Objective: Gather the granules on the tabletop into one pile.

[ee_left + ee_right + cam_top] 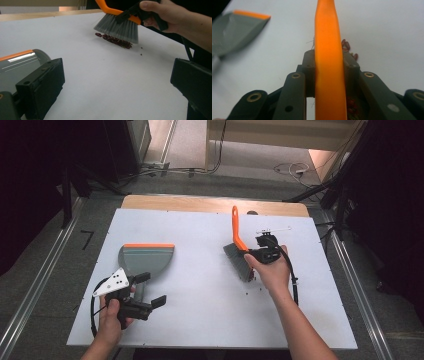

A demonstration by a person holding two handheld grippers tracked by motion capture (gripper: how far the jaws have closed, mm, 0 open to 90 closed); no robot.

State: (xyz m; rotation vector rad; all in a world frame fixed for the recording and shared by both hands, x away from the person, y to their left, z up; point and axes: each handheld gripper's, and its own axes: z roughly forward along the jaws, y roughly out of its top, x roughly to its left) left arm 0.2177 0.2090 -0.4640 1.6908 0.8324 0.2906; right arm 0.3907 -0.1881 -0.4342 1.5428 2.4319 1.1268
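my right gripper [261, 254] is clenched on the brush [237, 251], jaws pinching the orange handle from both sides just above the bristle head, so i can drag the bristles w/o the thing twisting. handle sticks up and away toward the far edge of the table [210, 320]; the grey bristles sit at the right-centre of the white top, right over a little line of dark red bits [114, 40]. bits lie along the near edge of the bristles in the left gripper view, a few strays just beside them. looks to me like the brush is parked behind the pile to push it leftward.

dustpan [146, 259] waits on the left half, grey w/ an orange lip, mouth facing the far side, well apart from the pile. my left gripper [148, 290] is released, jaws spread wide, nothing between them, just beside the pan's near end – prob ready to take its handle.

pose: right forearm comes in diagonally from bottom, wrist bent left, hand wrapped over the gripper body. left hand low at the near-left corner, gripper pointing right, across the table.
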